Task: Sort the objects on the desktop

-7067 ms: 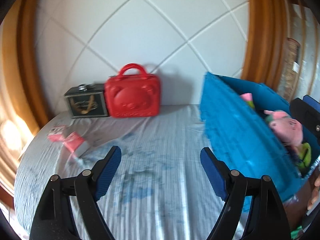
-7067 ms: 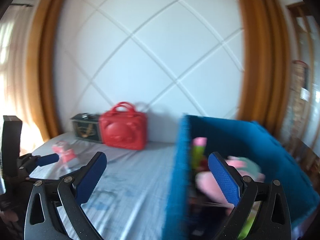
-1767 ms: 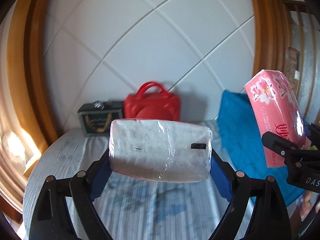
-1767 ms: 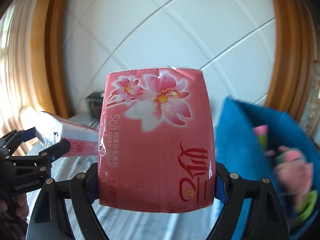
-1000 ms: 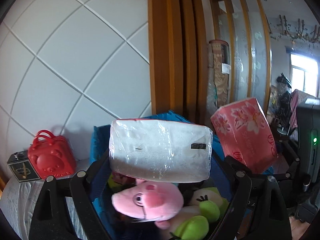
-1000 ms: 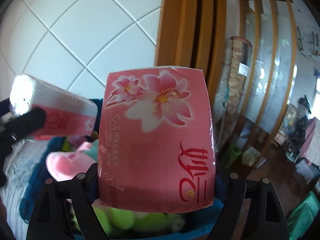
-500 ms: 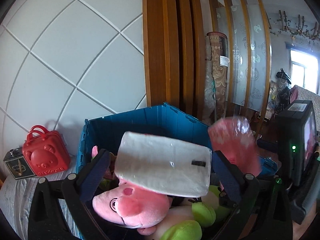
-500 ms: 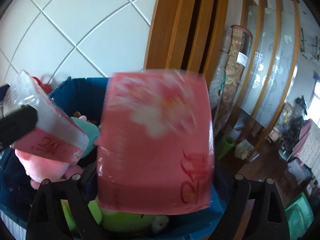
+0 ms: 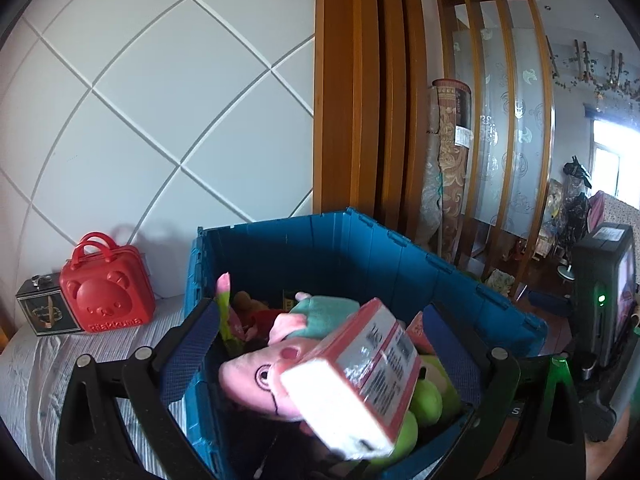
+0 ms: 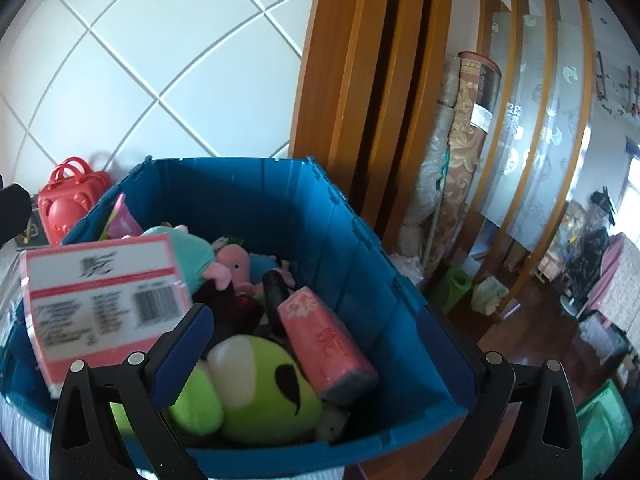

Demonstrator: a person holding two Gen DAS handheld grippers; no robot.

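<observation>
- Left wrist view: our left tongs [image 9: 320,344] are spread wide, released, above the blue crate [image 9: 400,256]; the tissue pack [image 9: 352,384] tumbles free over the pink plush pig [image 9: 256,376]. We judge the drop step is in hand.
- Right wrist view: our right tongs [image 10: 316,354] gape, empty; the pink tissue pack [image 10: 326,340] lies in the crate beside the green plush [image 10: 260,392]. Next, we should return to the desk.

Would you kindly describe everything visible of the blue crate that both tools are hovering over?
The blue crate is an open-topped, rigid plastic bin with ribbed walls and notched, hinge-like rim edges. It stands on the striped cloth near the white panelled wall. It is packed with soft toys: a pink plush and a green plush. One pink tissue pack lies slanted inside; another tissue pack is tilted above the toys, free of the open left tool. The right tool is open too.
</observation>
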